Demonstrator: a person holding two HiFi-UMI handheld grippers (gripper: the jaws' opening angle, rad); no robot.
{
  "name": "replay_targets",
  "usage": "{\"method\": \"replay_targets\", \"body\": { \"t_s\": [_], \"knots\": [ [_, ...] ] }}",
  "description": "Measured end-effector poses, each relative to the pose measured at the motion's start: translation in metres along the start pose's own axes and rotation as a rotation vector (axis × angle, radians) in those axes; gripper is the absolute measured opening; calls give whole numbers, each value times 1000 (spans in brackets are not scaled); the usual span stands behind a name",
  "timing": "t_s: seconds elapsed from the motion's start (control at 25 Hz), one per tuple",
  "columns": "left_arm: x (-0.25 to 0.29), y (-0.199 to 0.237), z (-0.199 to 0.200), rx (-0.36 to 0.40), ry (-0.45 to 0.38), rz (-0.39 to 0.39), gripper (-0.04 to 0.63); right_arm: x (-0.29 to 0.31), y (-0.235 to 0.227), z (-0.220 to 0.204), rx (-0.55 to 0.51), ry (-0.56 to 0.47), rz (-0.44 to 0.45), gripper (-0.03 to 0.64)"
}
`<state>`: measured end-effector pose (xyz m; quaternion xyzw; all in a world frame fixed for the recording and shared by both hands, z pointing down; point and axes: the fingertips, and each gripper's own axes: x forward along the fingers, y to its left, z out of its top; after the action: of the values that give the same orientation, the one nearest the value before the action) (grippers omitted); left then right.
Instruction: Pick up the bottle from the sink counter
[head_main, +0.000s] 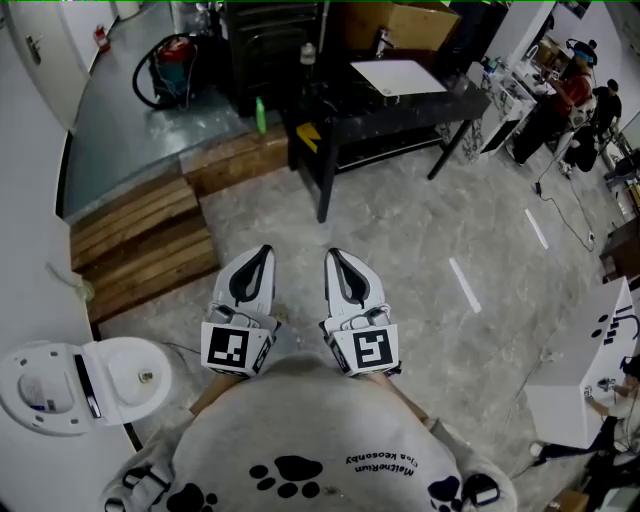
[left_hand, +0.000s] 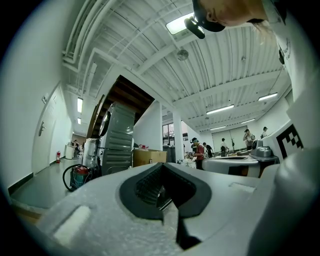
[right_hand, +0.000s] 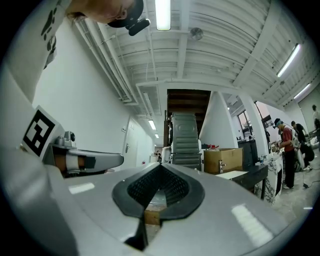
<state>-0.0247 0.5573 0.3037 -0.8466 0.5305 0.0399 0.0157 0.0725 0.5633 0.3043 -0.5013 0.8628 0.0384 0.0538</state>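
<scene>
Both grippers are held side by side close to the person's chest, high above the floor. My left gripper (head_main: 264, 252) and my right gripper (head_main: 333, 256) are shut with nothing between the jaws; both gripper views show the pads closed on each other (left_hand: 162, 170) (right_hand: 160, 169). Far ahead stands a black sink counter (head_main: 440, 105) with a white basin (head_main: 398, 77) and a tap. A small pale-capped bottle (head_main: 308, 54) stands at its left end. A green bottle (head_main: 261, 114) stands lower, beside the counter's left side. Both bottles are well out of reach of either gripper.
Wooden pallets (head_main: 140, 240) lie on the floor to the left, and a white toilet (head_main: 90, 385) sits at the lower left. A red and teal vacuum cleaner (head_main: 175, 60) stands at the back. A white counter (head_main: 590, 370) is on the right. People stand at the far right.
</scene>
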Motion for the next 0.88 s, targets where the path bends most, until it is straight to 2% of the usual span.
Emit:
{"method": "replay_targets", "body": {
  "t_s": [0.16,0.44,0.68,0.88],
  "knots": [
    [36,21,-3,5,13,-31,-2,34,-20,-11,-36,10,-26,0],
    [92,58,-8,15,35,-75,-2,91,-41,-18,-36,10,-61,2],
    [133,87,-6,13,-6,-141,-2,141,-50,-23,-42,0,-95,2],
    [153,120,-9,-5,-19,-134,-2,173,-50,-30,-59,16,-114,0]
  ]
}}
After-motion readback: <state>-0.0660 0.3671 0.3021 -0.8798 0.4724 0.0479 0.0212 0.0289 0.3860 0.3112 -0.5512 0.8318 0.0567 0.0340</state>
